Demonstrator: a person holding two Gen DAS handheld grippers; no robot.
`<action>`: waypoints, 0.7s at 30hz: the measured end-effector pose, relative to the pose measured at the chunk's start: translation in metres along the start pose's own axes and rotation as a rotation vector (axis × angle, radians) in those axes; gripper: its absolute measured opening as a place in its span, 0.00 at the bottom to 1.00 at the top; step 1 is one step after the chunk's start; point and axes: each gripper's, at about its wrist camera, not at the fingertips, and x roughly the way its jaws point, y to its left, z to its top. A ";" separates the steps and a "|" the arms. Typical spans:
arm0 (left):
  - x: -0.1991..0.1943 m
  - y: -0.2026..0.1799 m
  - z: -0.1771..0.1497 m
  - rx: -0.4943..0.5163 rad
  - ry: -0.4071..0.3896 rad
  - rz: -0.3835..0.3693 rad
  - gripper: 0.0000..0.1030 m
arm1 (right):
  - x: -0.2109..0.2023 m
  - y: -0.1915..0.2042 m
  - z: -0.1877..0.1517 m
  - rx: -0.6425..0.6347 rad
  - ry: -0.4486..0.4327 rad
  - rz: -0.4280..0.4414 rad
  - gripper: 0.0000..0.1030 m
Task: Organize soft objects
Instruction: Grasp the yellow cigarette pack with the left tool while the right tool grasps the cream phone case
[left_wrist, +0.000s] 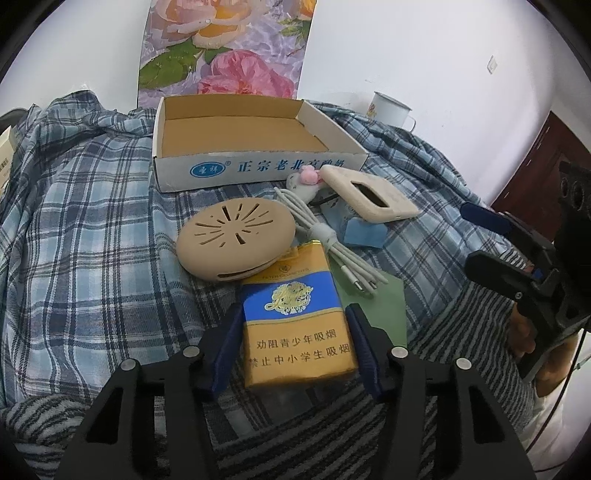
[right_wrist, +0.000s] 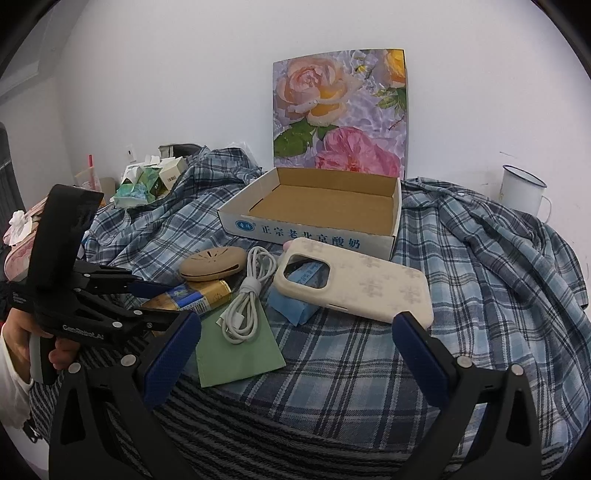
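Closing left tongs (left_wrist: 293, 350) round the yellow pack (left_wrist: 299, 325), pads maybe not touching, to lift it toward the box (left_wrist: 258, 168); keeping right tongs (right_wrist: 295, 354) wide open, empty.

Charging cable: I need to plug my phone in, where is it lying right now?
In the right wrist view the coiled white charging cable lies left of centre, between the cigarette pack and the phone case, its plug end on the green cloth.

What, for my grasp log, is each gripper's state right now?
Left gripper: closed on the cigarette pack.
Right gripper: open, holding nothing.
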 end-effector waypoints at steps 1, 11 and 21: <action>-0.002 0.000 0.000 -0.002 -0.007 -0.012 0.55 | 0.000 0.001 0.000 -0.002 -0.002 0.000 1.00; -0.016 -0.005 0.000 0.013 -0.072 -0.059 0.55 | 0.019 0.006 0.023 -0.422 0.128 0.113 1.00; -0.020 -0.004 -0.002 0.004 -0.098 -0.076 0.55 | 0.080 -0.043 0.060 -0.579 0.278 0.372 1.00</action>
